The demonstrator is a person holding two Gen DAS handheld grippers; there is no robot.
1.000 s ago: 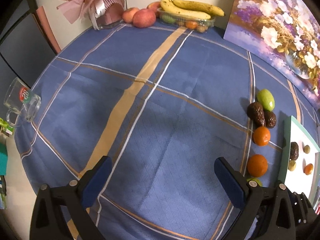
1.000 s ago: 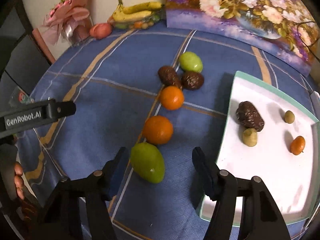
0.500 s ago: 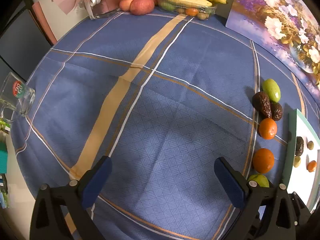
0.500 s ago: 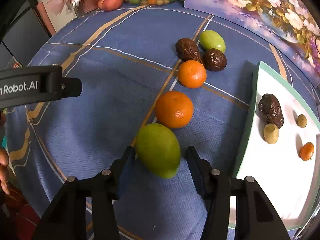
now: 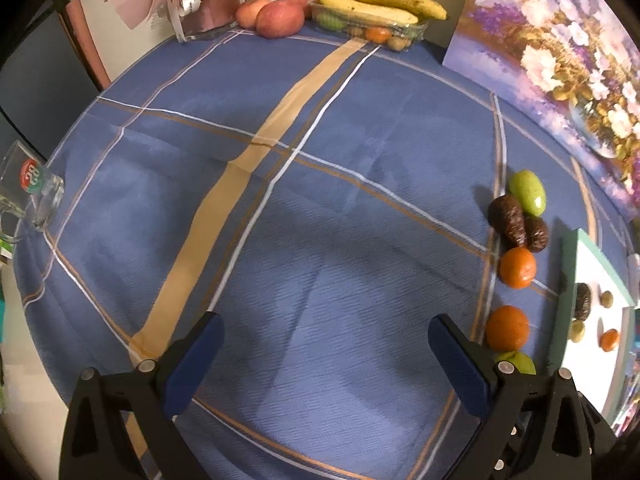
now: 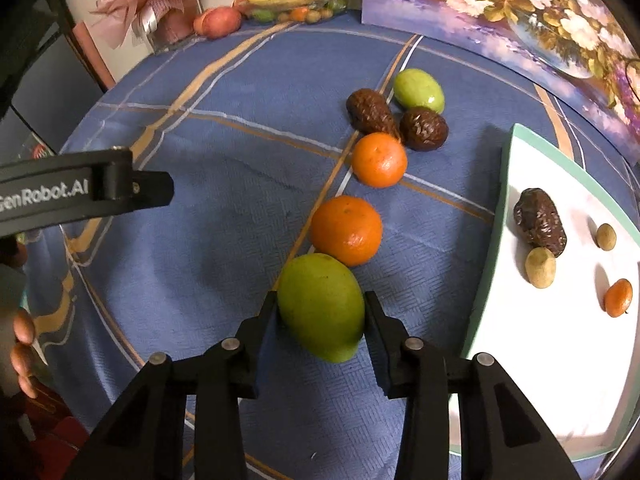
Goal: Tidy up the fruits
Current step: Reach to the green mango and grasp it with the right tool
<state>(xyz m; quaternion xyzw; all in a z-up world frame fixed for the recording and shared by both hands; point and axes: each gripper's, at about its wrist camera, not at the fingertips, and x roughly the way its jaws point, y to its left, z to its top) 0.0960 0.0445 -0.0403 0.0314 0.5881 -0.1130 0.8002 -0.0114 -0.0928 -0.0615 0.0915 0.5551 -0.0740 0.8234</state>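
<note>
The right gripper (image 6: 321, 312), jaws just closing, now clamps the green mango (image 6: 321, 306) lying lengthwise between them on the surface (image 6: 224, 216), while the left gripper (image 5: 324, 356) hangs wide open.

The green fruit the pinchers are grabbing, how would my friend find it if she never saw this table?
Look at the blue checked tablecloth, just left of the white tray. A line of fruit runs there; follow it to the near end, past two oranges. The last one is the big green fruit, squeezed between the black fingers of the right gripper, whose jaws have just been closing; the other green fruit lies free at the far end.
</note>
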